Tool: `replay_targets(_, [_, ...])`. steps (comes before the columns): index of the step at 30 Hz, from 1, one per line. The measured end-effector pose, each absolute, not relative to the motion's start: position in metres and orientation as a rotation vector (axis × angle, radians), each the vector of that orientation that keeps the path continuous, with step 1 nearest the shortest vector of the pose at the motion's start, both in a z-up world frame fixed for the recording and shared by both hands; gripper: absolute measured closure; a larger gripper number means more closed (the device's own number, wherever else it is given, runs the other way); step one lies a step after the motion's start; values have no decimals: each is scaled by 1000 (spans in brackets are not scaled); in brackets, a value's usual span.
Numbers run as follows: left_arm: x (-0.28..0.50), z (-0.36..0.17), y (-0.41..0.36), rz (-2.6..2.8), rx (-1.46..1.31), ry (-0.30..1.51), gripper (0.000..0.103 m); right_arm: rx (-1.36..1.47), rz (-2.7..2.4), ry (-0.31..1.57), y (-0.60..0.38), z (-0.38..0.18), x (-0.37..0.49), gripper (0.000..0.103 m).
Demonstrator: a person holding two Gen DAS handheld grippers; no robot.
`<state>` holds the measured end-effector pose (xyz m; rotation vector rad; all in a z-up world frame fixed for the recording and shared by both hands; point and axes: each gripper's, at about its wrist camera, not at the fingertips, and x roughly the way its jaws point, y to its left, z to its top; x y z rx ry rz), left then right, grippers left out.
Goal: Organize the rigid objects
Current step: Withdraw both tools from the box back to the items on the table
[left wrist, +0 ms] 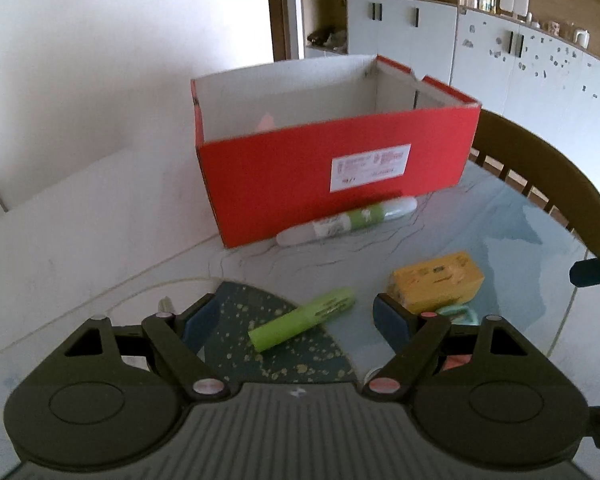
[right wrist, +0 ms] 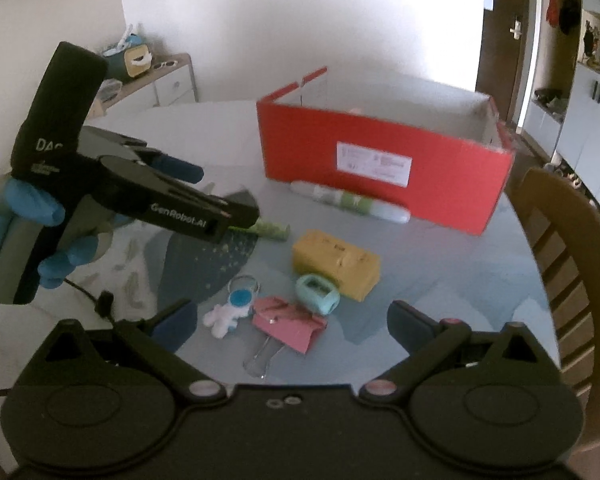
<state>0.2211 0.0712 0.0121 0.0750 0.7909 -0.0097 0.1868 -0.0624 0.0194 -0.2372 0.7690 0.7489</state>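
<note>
Progress: early, by my read. Red cardboard box (left wrist: 332,168) sits at 12 o'clock on the table (left wrist: 100,216), nearly empty; only a faint pinkish shape shows inside, can't tell what.
Left to do: approx. all loose items are out on the tabletop, none lifted.
L gripper: left gripper (left wrist: 296,316) released, jaws wide, nothing btwn them – it hangs over the green marker (left wrist: 302,324), which lies at 6 o'clock from the box on a dark speckled mat (left wrist: 300,360).
R gripper: right gripper (right wrist: 290,326) also spread open, empty; pink folded binder clip (right wrist: 290,322) and astronaut keychain (right wrist: 228,312) lie just ahead of its fingers.
Green-banded tube: tube (left wrist: 348,220) lies along the foot of the box's front wall, touching or nearly so.
Yellow box: small yellow carton (right wrist: 336,264) at 5 o'clock from the red box, well apart from it.
Teal item: small teal gadget (right wrist: 316,294) touches the carton's near side – likely a sharpener, not sure.
Chair: wooden chair (right wrist: 572,264) at 3 o'clock of the table.
Hand: blue-gloved hand (right wrist: 24,236) holds the left tool's grip.
Writing: "GenRobot.AI" on the left tool's arm; "DA.." on its black top, rest cut off. White label (right wrist: 374,164) on the box front – print too blurred to read. Carton and tube print illegible too.
</note>
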Motion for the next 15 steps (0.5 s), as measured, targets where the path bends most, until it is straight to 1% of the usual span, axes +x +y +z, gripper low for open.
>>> replay_targets(8, [228, -13, 85, 5, 63, 819, 19, -236, 742, 804, -56, -3, 191, 5])
replay_targets(15, [233, -26, 88, -1, 76, 823, 19, -244, 740, 828, -47, -20, 193, 15])
